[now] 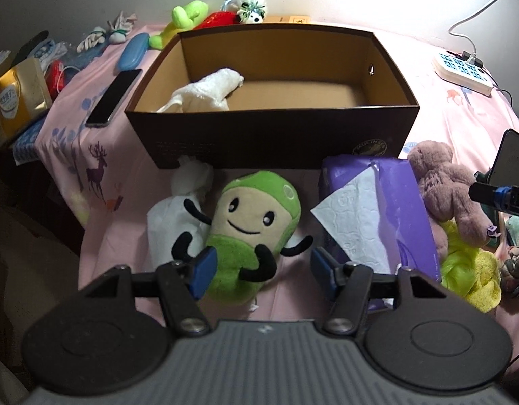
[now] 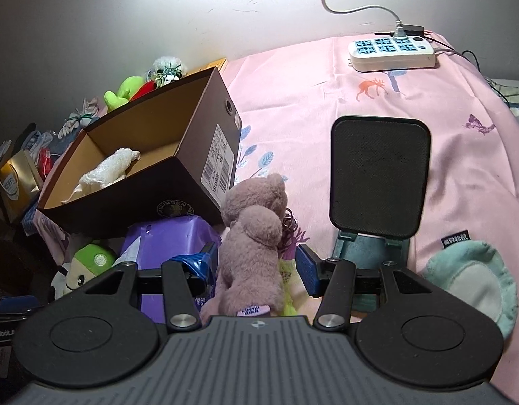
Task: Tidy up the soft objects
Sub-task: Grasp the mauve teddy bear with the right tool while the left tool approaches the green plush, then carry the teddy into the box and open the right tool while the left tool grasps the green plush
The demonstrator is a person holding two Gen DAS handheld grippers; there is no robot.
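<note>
A green smiling plush (image 1: 252, 222) lies face up on the pink sheet in front of the brown shoe box (image 1: 273, 141). My left gripper (image 1: 262, 271) is open and straddles its lower body; the left pad (image 1: 202, 273) sits at the plush's edge and the right pad is apart from it. A white towel (image 1: 205, 92) lies inside the box. In the right wrist view a mauve plush bear (image 2: 252, 243) lies between the fingers of my open right gripper (image 2: 256, 266), with a gap on its right side. The box (image 2: 141, 202) stands to the bear's left.
A purple tissue pack (image 1: 394, 209) lies between the two plushes, with a yellow-green soft toy (image 1: 468, 270) beside it. A phone stand (image 2: 381, 175) and a teal round pad (image 2: 475, 280) are on the right. A power strip (image 2: 391, 50) and more toys (image 1: 192, 17) lie at the back, a phone (image 1: 114, 98) on the left.
</note>
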